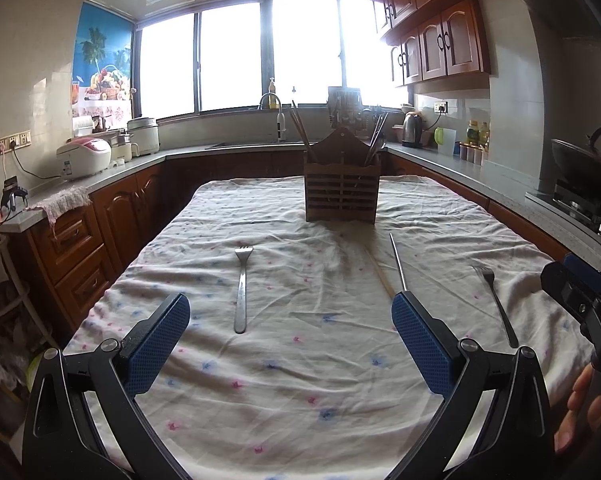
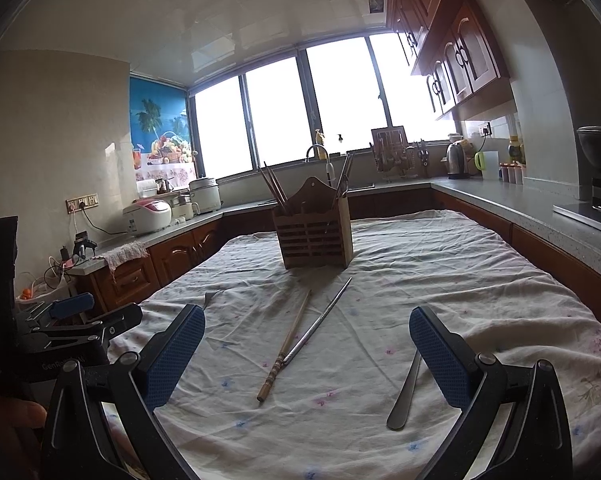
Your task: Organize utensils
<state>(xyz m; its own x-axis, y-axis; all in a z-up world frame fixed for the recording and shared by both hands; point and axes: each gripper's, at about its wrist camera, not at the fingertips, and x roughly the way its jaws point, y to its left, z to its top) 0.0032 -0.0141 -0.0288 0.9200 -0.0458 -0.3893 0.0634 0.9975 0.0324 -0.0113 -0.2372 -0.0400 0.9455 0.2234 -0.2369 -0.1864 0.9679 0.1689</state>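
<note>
A wooden slatted utensil holder [image 1: 341, 196] [image 2: 314, 236] stands at the far middle of the cloth-covered table, with chopsticks standing in it. A steel fork [image 1: 241, 286] lies in front of my open, empty left gripper [image 1: 290, 312]. A metal chopstick [image 1: 397, 262] [image 2: 320, 318] and a wooden chopstick [image 1: 378, 272] [image 2: 286, 346] lie side by side. A second fork [image 1: 496, 304] lies to the right; its handle [image 2: 406, 390] shows by my open, empty right gripper [image 2: 306, 324].
The table wears a white flowered cloth [image 1: 300, 380] [image 2: 460, 280]. Counters run around it, with rice cookers [image 1: 85, 157], a sink tap [image 1: 274, 110], a kettle [image 1: 413, 130] and a wok [image 1: 584, 168]. The right gripper [image 1: 580, 300] shows at the right edge of the left wrist view.
</note>
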